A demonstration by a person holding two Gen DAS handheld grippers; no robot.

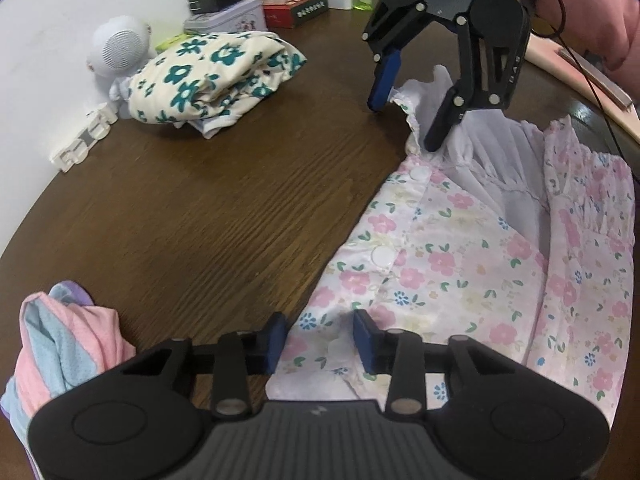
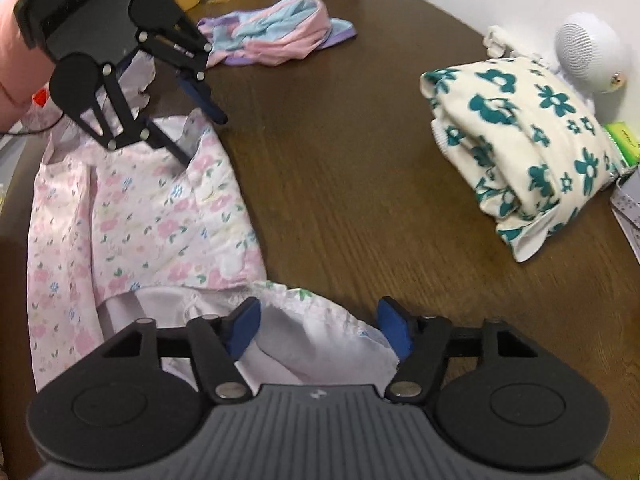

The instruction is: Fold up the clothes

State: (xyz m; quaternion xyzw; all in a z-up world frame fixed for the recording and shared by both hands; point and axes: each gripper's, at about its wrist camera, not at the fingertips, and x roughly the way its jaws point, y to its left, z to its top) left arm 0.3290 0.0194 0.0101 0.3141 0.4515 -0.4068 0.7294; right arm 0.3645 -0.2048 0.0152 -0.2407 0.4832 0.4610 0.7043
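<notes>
Dark wood table (image 1: 208, 200): teal-flower garment (image 1: 208, 76) already folded by the wall; striped pink-blue piece (image 2: 276, 32) lies crumpled, untouched. Pink floral garment (image 1: 460, 272) lies spread, partly folded. Left gripper (image 1: 320, 340) straddles one edge, right gripper (image 2: 320, 332) the white-lined end; both partly open, pads not visibly pinching. Most folding remains.

Dark wooden table (image 1: 208, 200) — pink floral garment (image 1: 460, 280), folded teal-flowered cloth (image 1: 208, 76), pastel bundle (image 1: 64, 344), white speaker (image 1: 120, 46)
</notes>
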